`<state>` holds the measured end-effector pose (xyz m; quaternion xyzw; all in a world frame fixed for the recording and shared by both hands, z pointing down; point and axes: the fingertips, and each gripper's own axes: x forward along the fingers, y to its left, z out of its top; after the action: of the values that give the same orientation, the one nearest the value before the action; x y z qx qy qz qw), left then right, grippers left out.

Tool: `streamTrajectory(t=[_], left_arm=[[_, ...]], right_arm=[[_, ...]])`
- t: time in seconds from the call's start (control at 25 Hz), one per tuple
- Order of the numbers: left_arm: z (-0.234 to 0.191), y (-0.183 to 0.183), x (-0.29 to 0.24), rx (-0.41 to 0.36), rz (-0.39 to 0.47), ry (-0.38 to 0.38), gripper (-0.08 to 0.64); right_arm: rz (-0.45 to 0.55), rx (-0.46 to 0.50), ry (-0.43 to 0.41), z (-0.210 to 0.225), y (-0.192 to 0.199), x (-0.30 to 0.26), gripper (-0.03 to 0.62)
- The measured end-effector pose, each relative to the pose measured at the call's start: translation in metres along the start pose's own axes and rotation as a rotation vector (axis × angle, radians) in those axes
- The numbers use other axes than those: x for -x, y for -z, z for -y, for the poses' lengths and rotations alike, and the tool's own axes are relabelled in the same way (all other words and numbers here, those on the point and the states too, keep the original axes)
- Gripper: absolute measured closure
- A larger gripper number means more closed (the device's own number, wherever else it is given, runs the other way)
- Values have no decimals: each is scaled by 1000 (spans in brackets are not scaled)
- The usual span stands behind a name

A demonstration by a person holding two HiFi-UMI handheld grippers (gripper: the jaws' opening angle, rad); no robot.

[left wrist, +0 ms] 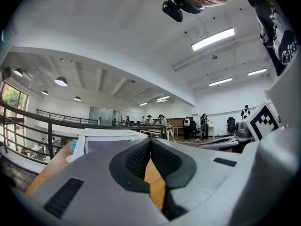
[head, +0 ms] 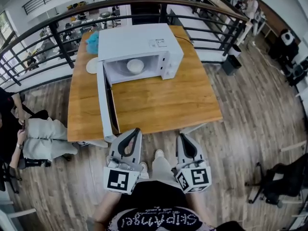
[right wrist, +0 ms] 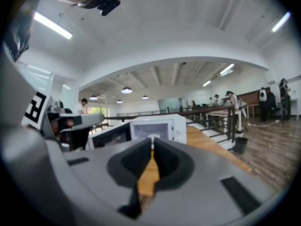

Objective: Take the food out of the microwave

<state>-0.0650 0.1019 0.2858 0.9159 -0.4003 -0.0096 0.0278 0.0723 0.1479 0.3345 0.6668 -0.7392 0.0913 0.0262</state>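
A white microwave [head: 139, 42] stands at the far side of a wooden table [head: 163, 100]. Its door [head: 107, 105] hangs wide open on the left and reaches toward me. Inside sits a pale round dish of food [head: 135, 65]. My left gripper [head: 136, 130] hovers at the table's near edge, just beside the door's end, shut and empty. My right gripper [head: 181, 136] is level with it a little to the right, also shut with nothing in it. In the left gripper view the pads meet [left wrist: 150, 142] before the microwave [left wrist: 108, 138]. In the right gripper view the shut jaws [right wrist: 152, 142] point at the microwave [right wrist: 157, 126].
A white plate [head: 92, 65] and a blue object [head: 92, 42] lie left of the microwave. A dark railing [head: 144, 6] curves behind the table. A seated person [head: 43, 138] is at the left, a black chair [head: 284, 179] at the right, a black bin [head: 232, 64] past the table's corner.
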Motion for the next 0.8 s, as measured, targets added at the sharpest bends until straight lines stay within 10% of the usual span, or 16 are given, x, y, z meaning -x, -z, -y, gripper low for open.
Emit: streamTrajectory(t=[0.8], left_arm=[[-57,6,-139,-21,-34,-272,526]], right_arm=[[-33,36,-245,94,-30,-165,555]])
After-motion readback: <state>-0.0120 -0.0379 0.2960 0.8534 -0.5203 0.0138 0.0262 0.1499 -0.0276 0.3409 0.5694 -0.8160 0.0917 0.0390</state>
